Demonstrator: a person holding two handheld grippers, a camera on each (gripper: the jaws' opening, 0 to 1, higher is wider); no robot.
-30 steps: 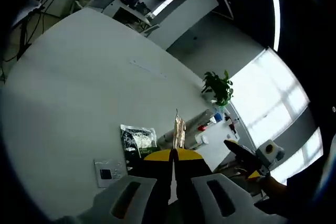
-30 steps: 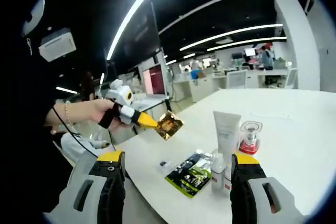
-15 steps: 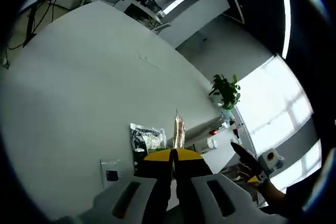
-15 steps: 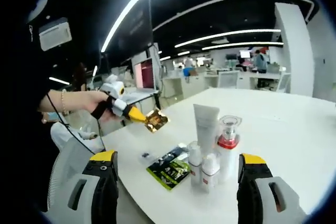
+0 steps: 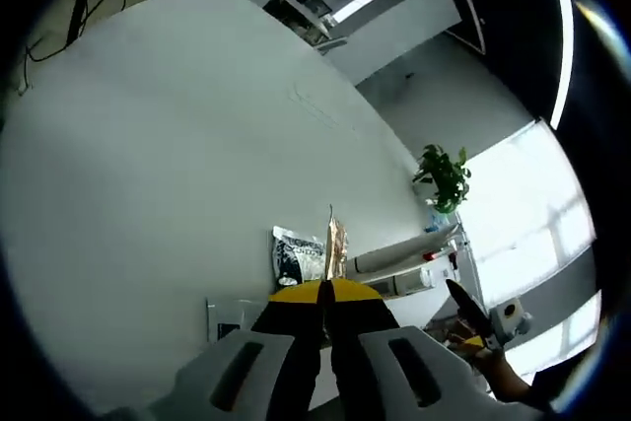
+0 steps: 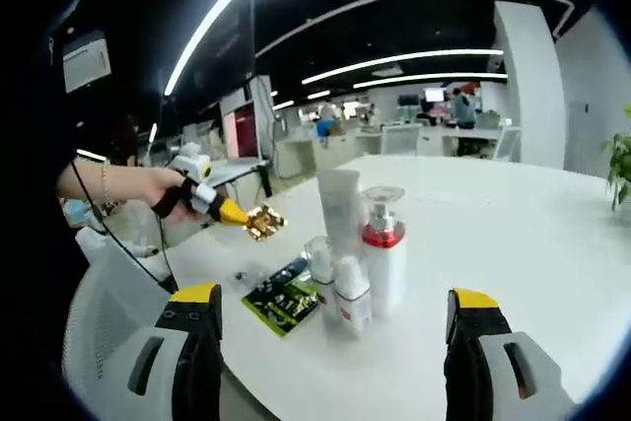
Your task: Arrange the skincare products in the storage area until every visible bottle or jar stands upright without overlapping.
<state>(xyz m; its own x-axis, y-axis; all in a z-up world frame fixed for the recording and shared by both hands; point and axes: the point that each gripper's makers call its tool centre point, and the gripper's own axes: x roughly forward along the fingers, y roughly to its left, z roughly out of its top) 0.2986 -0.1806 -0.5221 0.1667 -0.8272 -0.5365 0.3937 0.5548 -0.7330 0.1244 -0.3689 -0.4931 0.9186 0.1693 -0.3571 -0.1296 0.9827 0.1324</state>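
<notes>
In the right gripper view, a white tube (image 6: 340, 209), a pump bottle with a red collar (image 6: 383, 248) and two small white bottles (image 6: 350, 288) stand upright in a tight group on the white table (image 6: 513, 244). My right gripper (image 6: 333, 301) is open, its jaws wide apart just short of the group. To the left, a hand holds my left gripper (image 6: 245, 217), shut on a gold sachet (image 6: 264, 222) above the table edge. In the left gripper view that sachet (image 5: 334, 242) stands edge-on in the left gripper (image 5: 325, 288).
A dark green sachet (image 6: 284, 293) lies flat beside the bottles, seen as black and white (image 5: 299, 256) from the left gripper view. A small white card (image 5: 229, 317) lies near the table edge. A grey chair (image 6: 99, 313) stands at the left, a potted plant (image 5: 446, 175) beyond the table.
The right gripper's view has swung so the bottle group sits nearer its centre and closer. The left gripper still holds the gold sachet; its view now looks more down onto the table.
</notes>
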